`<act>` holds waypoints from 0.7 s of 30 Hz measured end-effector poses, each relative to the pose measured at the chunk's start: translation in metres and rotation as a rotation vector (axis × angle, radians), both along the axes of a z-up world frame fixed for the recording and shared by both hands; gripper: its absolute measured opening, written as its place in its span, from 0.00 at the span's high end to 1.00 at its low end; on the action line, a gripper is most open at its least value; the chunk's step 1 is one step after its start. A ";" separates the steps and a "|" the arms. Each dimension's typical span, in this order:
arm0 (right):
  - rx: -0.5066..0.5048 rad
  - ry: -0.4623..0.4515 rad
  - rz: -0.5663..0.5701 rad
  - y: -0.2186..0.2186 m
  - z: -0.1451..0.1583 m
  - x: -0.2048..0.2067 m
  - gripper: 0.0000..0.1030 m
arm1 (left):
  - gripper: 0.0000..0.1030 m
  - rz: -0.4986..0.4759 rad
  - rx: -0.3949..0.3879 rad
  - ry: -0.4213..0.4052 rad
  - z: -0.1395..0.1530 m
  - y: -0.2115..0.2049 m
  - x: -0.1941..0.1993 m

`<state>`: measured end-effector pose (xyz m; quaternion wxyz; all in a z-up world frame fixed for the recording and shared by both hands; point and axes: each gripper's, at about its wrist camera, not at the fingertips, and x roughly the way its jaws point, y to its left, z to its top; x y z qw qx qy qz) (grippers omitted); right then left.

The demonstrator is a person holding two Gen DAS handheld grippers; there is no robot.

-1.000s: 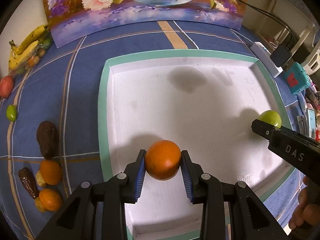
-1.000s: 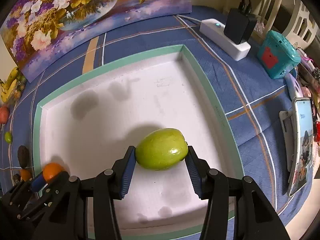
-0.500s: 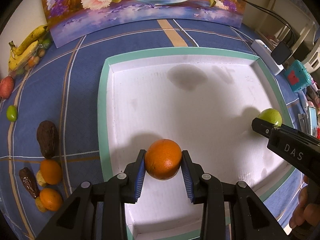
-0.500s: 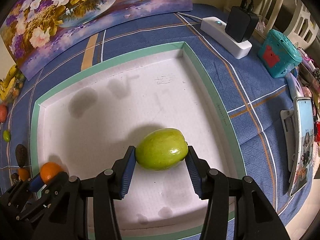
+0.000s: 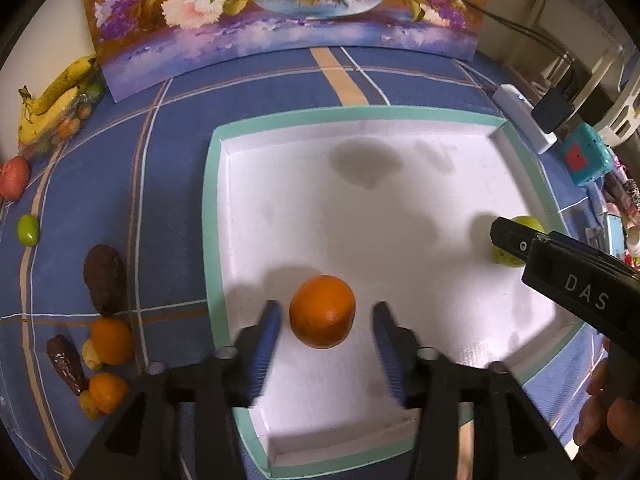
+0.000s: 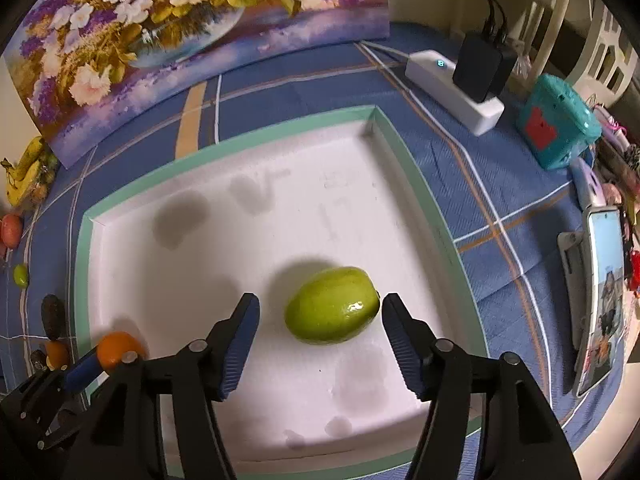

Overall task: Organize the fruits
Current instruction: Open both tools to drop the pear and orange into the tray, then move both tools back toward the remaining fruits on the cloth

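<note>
Glossy oval green fruit (image 6: pixel 332 305) lying sideways in white foam tray (image 6: pixel 240 152), round orange (image 5: pixel 322 311), right gripper (image 6: pixel 320 320) and left gripper (image 5: pixel 323 334) fingers opening, touching neither.

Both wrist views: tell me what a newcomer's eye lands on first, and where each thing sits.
An orange lies near the left front corner of the white tray, between the opening fingers of the left gripper, which no longer touch it. A green fruit lies toward the tray's right side, free between the right gripper's opening fingers. Behind the tray stands a flower painting.
</note>
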<state>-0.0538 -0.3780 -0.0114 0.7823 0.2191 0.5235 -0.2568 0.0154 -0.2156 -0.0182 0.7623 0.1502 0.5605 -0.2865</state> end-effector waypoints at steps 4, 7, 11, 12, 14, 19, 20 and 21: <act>-0.022 -0.029 0.008 0.004 0.012 0.000 0.27 | 0.40 0.012 -0.023 -0.003 0.010 0.008 0.003; -0.035 -0.049 0.009 0.005 0.019 -0.001 0.22 | 0.34 0.035 -0.046 -0.006 0.019 0.018 0.008; -0.047 -0.065 0.013 0.007 0.027 -0.004 0.20 | 0.27 0.104 -0.066 -0.031 0.032 0.040 0.022; -0.048 -0.067 0.015 0.007 0.027 -0.004 0.20 | 0.25 0.133 -0.068 -0.038 0.035 0.048 0.028; -0.050 -0.068 0.018 0.008 0.028 -0.004 0.20 | 0.16 0.184 -0.071 -0.045 0.039 0.061 0.039; -0.047 -0.072 0.033 0.013 0.028 -0.002 0.20 | 0.03 0.362 -0.089 -0.058 0.049 0.107 0.071; -0.047 -0.074 0.038 0.015 0.028 -0.001 0.20 | 0.00 0.392 -0.095 -0.069 0.052 0.117 0.076; -0.047 -0.075 0.043 0.016 0.028 0.000 0.20 | 0.00 0.419 -0.098 -0.080 0.055 0.126 0.082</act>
